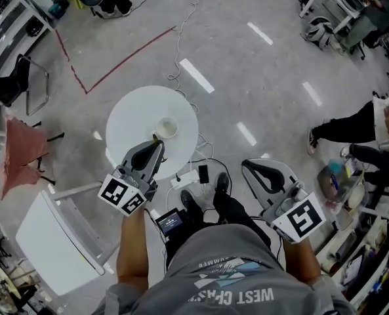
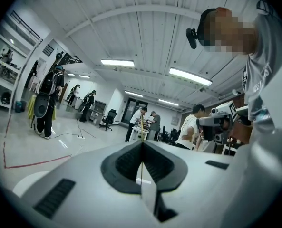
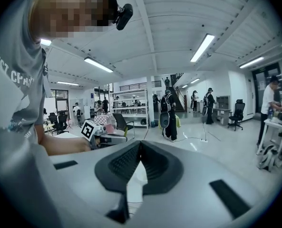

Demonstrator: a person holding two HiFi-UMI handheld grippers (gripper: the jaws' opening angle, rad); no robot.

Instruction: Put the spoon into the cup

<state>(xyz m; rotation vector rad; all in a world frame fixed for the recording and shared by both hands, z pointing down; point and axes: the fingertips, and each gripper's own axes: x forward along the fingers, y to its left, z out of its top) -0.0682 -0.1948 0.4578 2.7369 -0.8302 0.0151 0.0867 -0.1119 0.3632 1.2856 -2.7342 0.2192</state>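
Left gripper (image 1: pixel 156 146) is clenched on the spoon (image 1: pixel 156 138), whose handle shows edge-on as a thin yellow line between the jaws. The spoon's tip sits just beside the cup (image 1: pixel 167 127), not yet over its mouth. Right gripper (image 1: pixel 250 169) is closed on nothing, well apart from the table (image 1: pixel 132 113). Risk 1: your pinch on that thin handle is narrow, so the spoon may swivel as you tilt it. Risk 2: the cup stands unbraced; a knock on its rim could tip or slide it.
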